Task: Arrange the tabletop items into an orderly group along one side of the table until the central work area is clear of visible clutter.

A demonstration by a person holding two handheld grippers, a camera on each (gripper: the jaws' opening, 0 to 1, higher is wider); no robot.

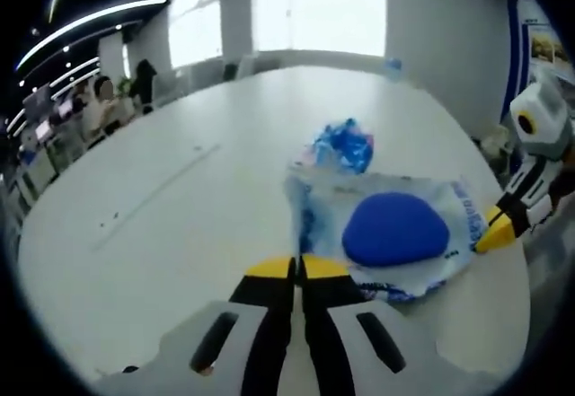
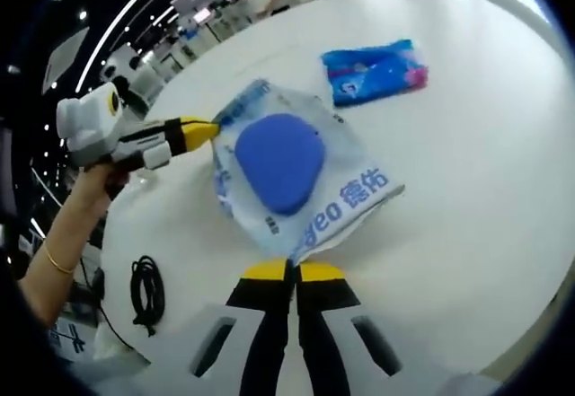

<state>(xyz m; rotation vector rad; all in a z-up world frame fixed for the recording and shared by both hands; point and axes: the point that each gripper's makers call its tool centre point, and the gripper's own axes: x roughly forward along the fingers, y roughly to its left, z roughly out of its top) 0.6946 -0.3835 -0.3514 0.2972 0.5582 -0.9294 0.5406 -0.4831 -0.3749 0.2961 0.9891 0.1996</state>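
Left gripper view has your left gripper (image 1: pixel 299 268) at the near corner of the clear plastic bag (image 1: pixel 386 200), jaws pressed together with no gap showing; they look clenched on the bag's edge, though the film between the tips is too thin to be sure of. In the same view your right gripper (image 1: pixel 494 232) comes in from the right and its yellow tip meets the bag's far corner. The right gripper view agrees: your right gripper (image 2: pixel 292 272) is closed at the printed edge of the bag (image 2: pixel 355 194), and the left gripper (image 2: pixel 199 130) touches the opposite corner, held in your hand (image 2: pixel 106 180). So you appear to have the bag pinched from two sides, lying flat on the white table (image 1: pixel 162 234) with the blue rounded pad (image 2: pixel 279 160) sitting on or inside it; which one I cannot tell. The blue printed packet (image 2: pixel 375 71) lies just beyond the bag, apart from it, and a coiled black cable (image 2: pixel 147 290) rests near the table edge by your left arm. The step in hand looks like moving the bag and pad as one load. Next, you will likely want to lift or drag both corners together and level, so the pad does not slide off, and set it beside the packet toward one edge. Then the cable remains to be gathered.
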